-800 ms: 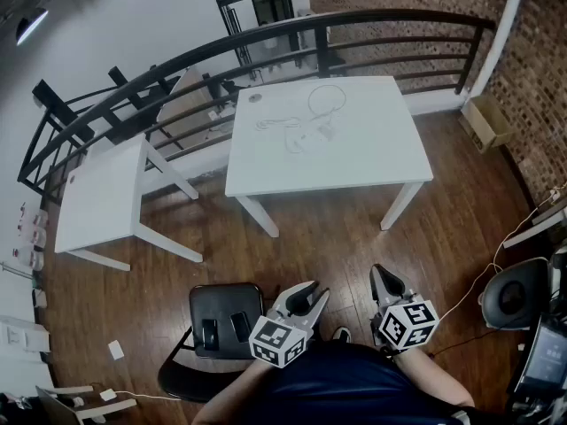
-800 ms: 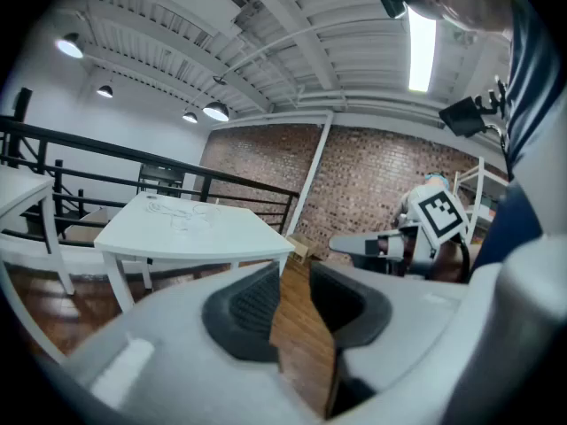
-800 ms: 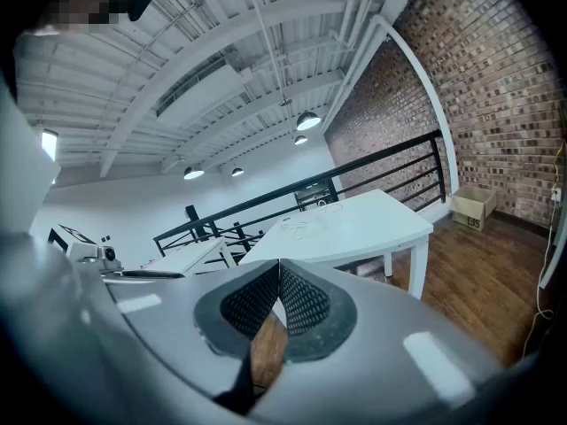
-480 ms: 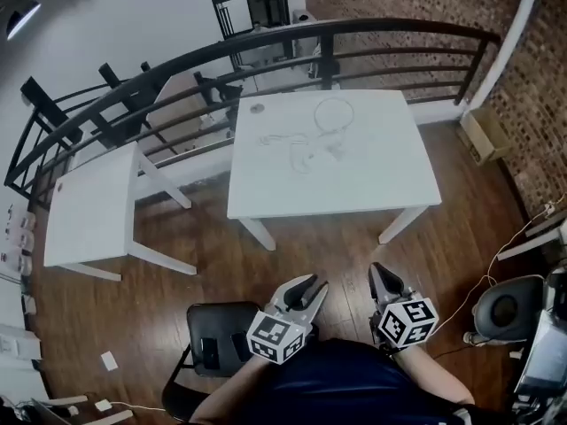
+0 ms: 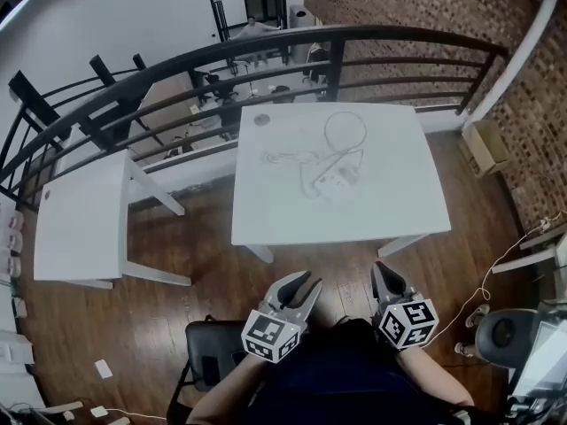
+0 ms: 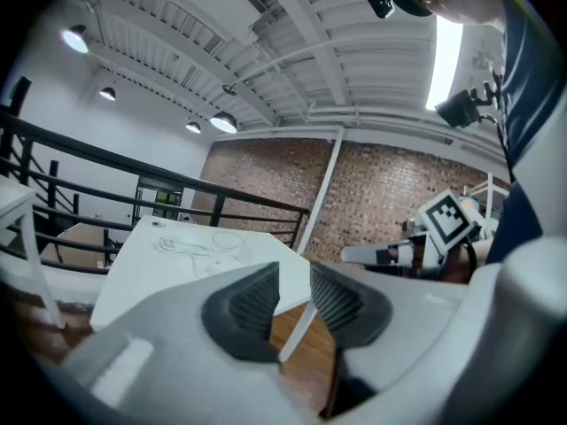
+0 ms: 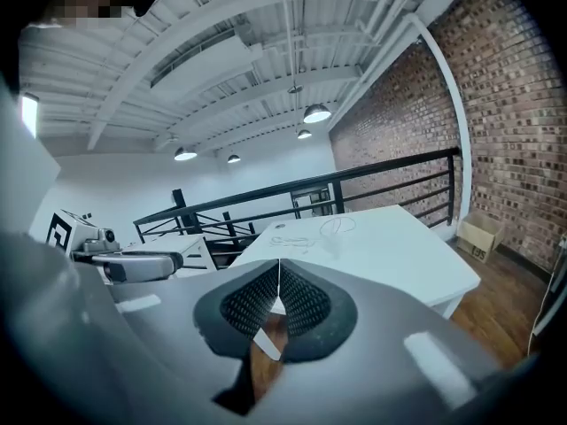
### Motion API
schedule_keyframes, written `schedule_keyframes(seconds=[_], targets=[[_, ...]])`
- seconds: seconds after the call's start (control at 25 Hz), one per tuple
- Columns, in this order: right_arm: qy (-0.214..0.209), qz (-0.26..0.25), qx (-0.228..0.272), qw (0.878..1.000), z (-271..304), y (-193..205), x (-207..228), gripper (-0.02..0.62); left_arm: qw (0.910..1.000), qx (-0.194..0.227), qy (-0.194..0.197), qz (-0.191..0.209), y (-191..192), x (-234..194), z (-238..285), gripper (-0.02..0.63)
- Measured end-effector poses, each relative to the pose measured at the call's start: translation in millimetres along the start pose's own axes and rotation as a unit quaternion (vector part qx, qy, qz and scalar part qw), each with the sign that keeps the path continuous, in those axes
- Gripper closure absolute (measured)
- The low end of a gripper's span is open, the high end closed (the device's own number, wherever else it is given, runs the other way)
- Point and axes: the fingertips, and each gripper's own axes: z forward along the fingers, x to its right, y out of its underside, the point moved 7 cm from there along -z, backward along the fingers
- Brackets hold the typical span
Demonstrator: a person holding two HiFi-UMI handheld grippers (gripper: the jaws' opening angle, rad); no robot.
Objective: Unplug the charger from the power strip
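A white table [image 5: 390, 197] stands ahead in the head view. On it lie a white power strip [image 5: 337, 181] with something small and white plugged in, and thin white cables, one coiled in a loop [image 5: 345, 131]. I cannot make out the charger's shape at this distance. My left gripper [image 5: 299, 283] is held low, well short of the table, open with nothing between its pads [image 6: 244, 308]. My right gripper [image 5: 381, 271] hovers beside it, shut and empty. The cables also show in the left gripper view [image 6: 197, 246] and the right gripper view [image 7: 312, 230].
A smaller white table [image 5: 80, 224] stands to the left. A black railing [image 5: 266, 47] curves behind both tables. A black chair [image 5: 208, 361] sits below my left gripper. A brick wall, a cardboard box [image 5: 485, 144] and a floor cable [image 5: 496, 273] are on the right.
The table with the power strip has come closer and shifted right in the head view as the person walks forward. Both grippers keep their place and jaw state.
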Motion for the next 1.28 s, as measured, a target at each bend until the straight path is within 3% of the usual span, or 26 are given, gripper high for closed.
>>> schedule_keyframes(seconds=[0.2, 0.44, 0.84, 1.0, 1.28], targets=[[0.000, 0.005, 0.003, 1.000, 34.6, -18.5, 31.1, 0.583, 0.9998, -0.002, -0.019, 0.000, -16.8, -22.5, 36.0, 0.498], [-0.035, 0.020, -0.005, 0.999, 90.3, -37.2, 70.4, 0.583, 0.9981, -0.017, -0.058, 0.009, -35.8, -44.0, 85.3, 0.497], [-0.086, 0.011, -0.043, 0.995, 155.5, -62.8, 139.3, 0.581, 0.9936, -0.037, -0.090, 0.059, -51.5, -57.2, 196.7, 0.497], [-0.099, 0.000, -0.069, 0.993, 180.7, -58.4, 145.7, 0.576, 0.9877, -0.080, -0.102, 0.087, -29.7, -81.8, 215.5, 0.497], [-0.081, -0.044, -0.120, 0.988, 230.9, -46.9, 152.4, 0.451, 0.9772, -0.163, -0.070, 0.116, 3.2, -133.2, 251.3, 0.476]])
